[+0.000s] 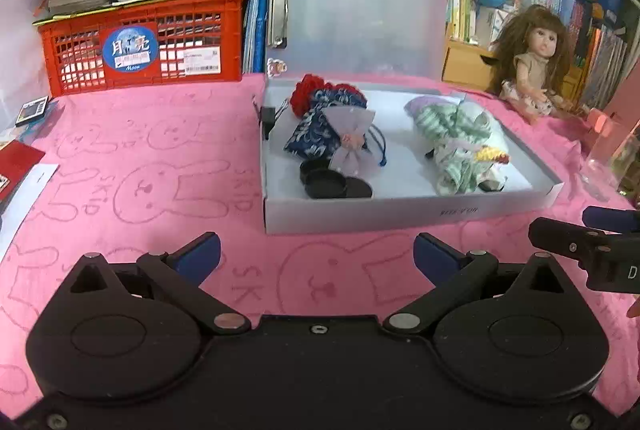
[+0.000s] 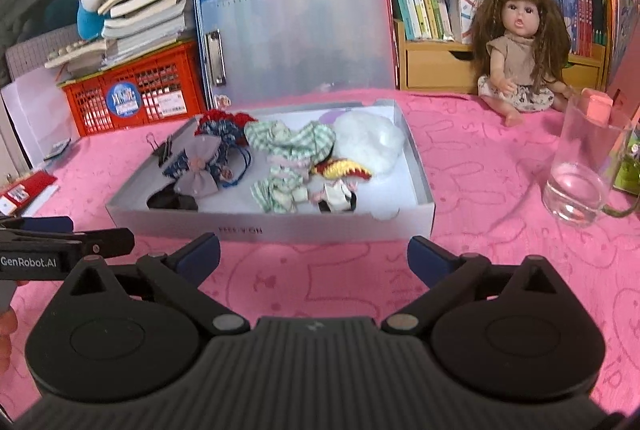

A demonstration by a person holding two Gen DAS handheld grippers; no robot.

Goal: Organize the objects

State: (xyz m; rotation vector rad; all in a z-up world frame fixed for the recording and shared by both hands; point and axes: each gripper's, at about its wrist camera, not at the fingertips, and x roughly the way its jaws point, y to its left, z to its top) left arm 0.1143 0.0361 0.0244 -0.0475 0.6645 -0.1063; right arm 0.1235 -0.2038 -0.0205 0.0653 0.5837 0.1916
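Your left tongs (image 1: 317, 257) and right tongs (image 2: 314, 258) both gape wide, gripping nothing, near the open box (image 2: 272, 228) on the table (image 1: 160, 170); the doll (image 2: 520, 50) sits far right.

- Support surface: table covered by a pink cloth (image 2: 480, 190) with a faint rabbit-outline pattern and lettering.
- Centre: shallow grey box (image 2: 280, 228), lid open and standing upright at the rear edge; it rests directly on the cloth.
- Rear left: red plastic crate (image 1: 140, 42), touching the cloth, with stacked books on top.
- Rear right: doll (image 2: 520, 50) with long brown hair, seated on the cloth, well apart from the box.
- Right: clear glass mug (image 2: 584, 170), upright, near the doll and apart from the box.
- Far left edge: red booklet (image 1: 16, 162) and white paper (image 1: 24, 198), partly cut off by the frame.
- Left rear: small dark card (image 1: 33, 109), near the crate.
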